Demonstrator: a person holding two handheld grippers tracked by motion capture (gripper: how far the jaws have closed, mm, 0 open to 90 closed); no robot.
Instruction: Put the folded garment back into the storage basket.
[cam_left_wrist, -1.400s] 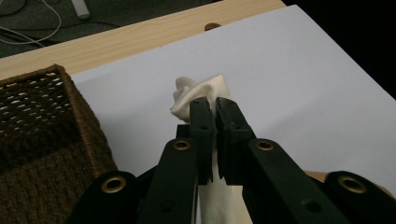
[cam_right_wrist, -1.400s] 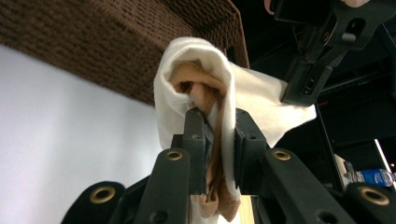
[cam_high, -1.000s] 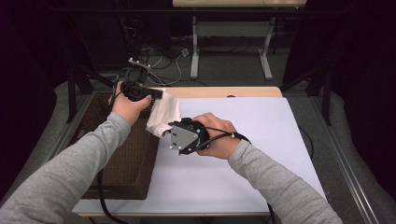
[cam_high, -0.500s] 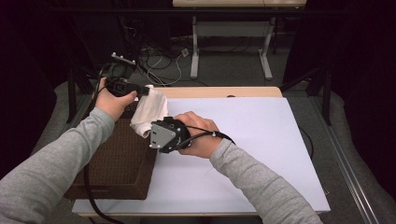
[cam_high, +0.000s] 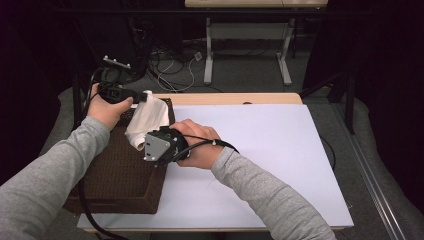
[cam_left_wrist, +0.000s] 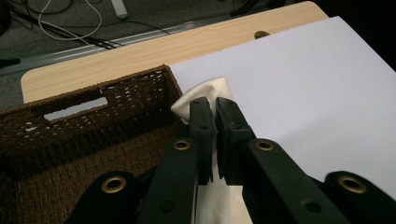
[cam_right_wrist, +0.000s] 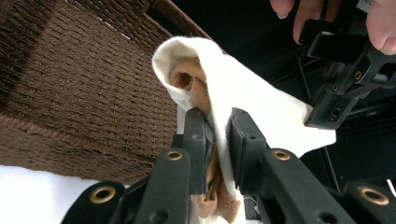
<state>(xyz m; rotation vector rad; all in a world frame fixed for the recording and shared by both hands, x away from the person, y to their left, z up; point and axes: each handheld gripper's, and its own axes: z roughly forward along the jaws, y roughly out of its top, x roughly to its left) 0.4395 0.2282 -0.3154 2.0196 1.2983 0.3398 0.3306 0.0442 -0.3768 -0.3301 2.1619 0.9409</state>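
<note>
A brown woven wicker basket (cam_high: 115, 175) sits on the left end of the white-topped rectangular table (cam_high: 280, 150), its right wall along the table's bare middle. A cream folded cloth (cam_high: 147, 120) hangs above the basket's far right corner, between the left gripper (cam_high: 142, 96) at its far upper end and the right gripper (cam_high: 150, 145) at its near lower end. Behind the table, on the floor, lie loose thin cables (cam_high: 175, 70), with a second pale desk's legs (cam_high: 245, 55) farther back.

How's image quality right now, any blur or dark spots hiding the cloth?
High view: sharp table, dark surroundings, cloth bright and readable. Left gripper view: near claw parts soft, cloth edge clear. Right gripper view: cloth crisp, background beyond the basket nearly black.
</note>
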